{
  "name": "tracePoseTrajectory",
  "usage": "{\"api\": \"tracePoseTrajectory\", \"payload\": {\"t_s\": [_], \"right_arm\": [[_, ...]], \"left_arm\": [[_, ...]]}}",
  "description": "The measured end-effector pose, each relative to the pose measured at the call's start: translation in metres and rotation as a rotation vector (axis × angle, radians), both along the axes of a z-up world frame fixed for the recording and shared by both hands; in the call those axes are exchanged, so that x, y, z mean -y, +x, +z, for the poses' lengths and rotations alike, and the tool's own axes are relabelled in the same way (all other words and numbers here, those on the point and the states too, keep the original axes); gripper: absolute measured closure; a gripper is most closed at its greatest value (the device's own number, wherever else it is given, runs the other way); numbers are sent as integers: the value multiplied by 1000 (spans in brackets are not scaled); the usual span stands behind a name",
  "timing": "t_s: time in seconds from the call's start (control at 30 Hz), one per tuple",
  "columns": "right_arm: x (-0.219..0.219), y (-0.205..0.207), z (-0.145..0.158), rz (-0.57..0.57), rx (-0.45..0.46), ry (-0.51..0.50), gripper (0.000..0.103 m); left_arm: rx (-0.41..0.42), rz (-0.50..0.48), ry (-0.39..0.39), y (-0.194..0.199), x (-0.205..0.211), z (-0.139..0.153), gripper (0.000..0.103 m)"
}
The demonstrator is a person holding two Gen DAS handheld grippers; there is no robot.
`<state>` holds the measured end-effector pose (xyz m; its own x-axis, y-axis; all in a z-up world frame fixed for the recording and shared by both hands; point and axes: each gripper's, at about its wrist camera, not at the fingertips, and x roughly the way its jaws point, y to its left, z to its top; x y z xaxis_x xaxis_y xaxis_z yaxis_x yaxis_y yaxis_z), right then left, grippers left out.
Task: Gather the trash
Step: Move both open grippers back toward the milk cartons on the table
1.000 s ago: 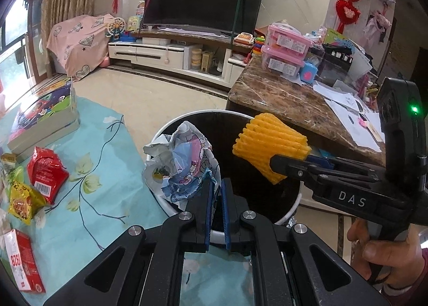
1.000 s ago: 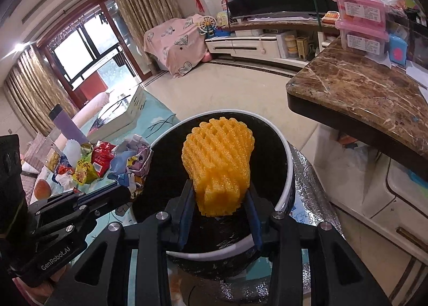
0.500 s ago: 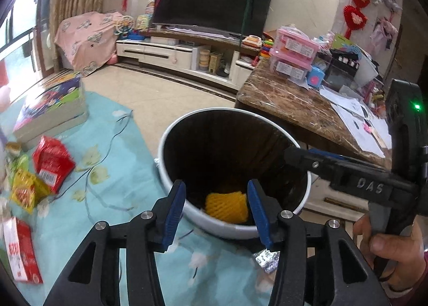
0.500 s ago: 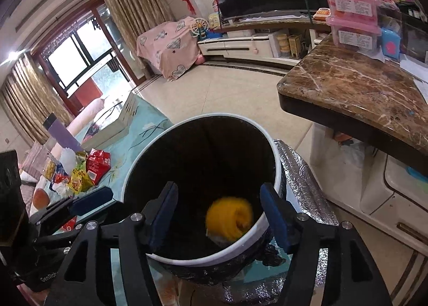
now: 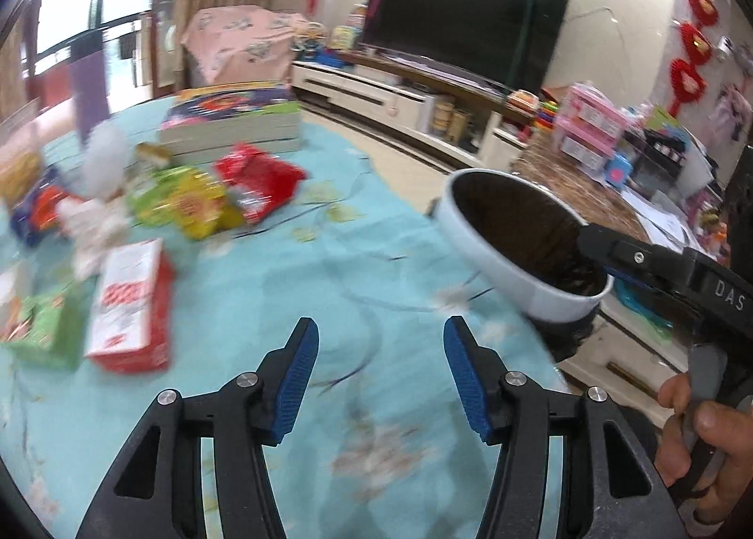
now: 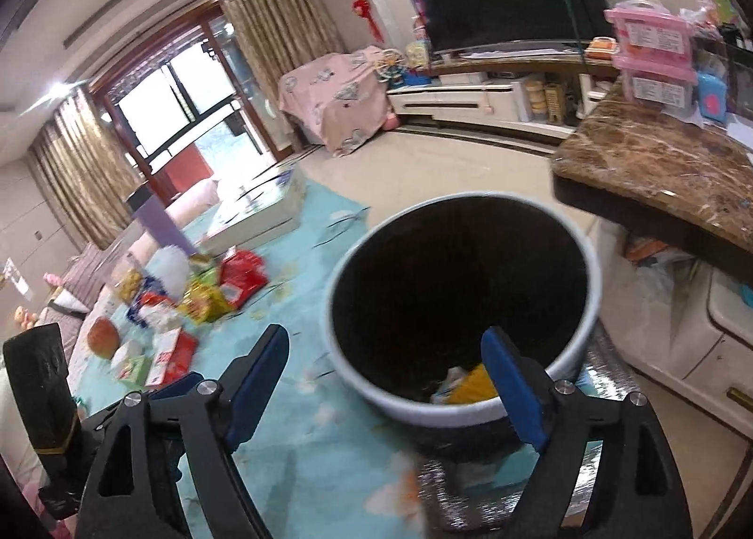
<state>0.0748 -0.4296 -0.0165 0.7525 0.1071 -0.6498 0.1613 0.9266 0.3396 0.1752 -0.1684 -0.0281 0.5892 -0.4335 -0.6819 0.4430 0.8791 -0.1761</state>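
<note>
left gripper point(image 5: 379, 379): jaws opening, nothing between them; just teal cloth underneath; aimed toward the pile on the left
right gripper point(image 6: 383, 390): jaws opening too and empty; hanging at the near rim of the bin; its handle sits in a hand point(image 5: 701, 435) at the edge of the left view
trash bin point(image 6: 590, 303): white wall, black liner, standing at the corner of the worktop point(image 5: 292, 299); right beside both grippers
done so far: yellow foam net point(image 6: 475, 386) lies at the bottom of the bin next to a crumpled printed wrapper point(image 6: 444, 386); so I'd say a couple of items are in, roughly early-to-mid job
still left: red-and-white carton point(image 5: 129, 306) is nearest the left gripper; green box point(image 5: 40, 327) just beside it; further back a yellow-green snack bag point(image 5: 197, 205), a red snack bag point(image 5: 256, 183), white crumpled stuff point(image 5: 101, 157); all well apart from the bin
probably not trash: stack of books point(image 5: 230, 124) behind the wrappers; purple box point(image 5: 87, 92) standing upright; a round brownish fruit-looking thing point(image 6: 102, 337), too blurry to call
in the way: nothing much; open cloth between gripper and carton; pile is bunched up, so picking one piece could nudge its neighbours
far back: marble counter point(image 6: 659, 176), TV point(image 5: 463, 21)
</note>
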Motion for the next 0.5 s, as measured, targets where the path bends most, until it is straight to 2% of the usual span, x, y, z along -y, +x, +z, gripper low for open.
{"api": "tracePoseTrajectory", "payload": {"t_s": [0.5], "right_arm": [[-112, 9, -28, 196, -57, 24, 17]], "left_arm": [[-19, 204, -6, -58, -103, 4, 47]]}}
